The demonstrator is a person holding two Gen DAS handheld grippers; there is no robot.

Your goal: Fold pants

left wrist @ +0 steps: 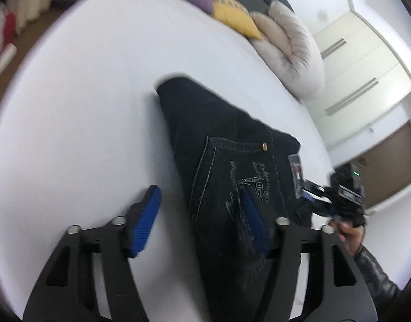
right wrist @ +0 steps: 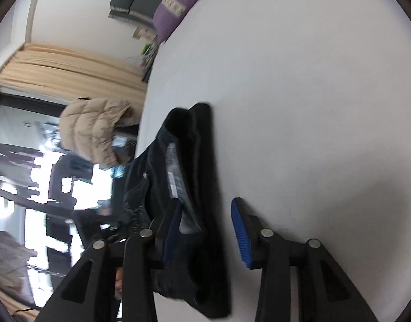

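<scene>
Left wrist view: the dark jeans (left wrist: 226,166), already a folded stack, lie on the white bed (left wrist: 84,107). The left gripper (left wrist: 202,214) is spread, one pad over the denim, grasping nothing. A careless closure could drag the top layer askew.

Right wrist view: the right gripper (right wrist: 205,230) straddles the stack's edge, fingers (right wrist: 240,230) released, tilted sideways; layers could slide apart.
</scene>
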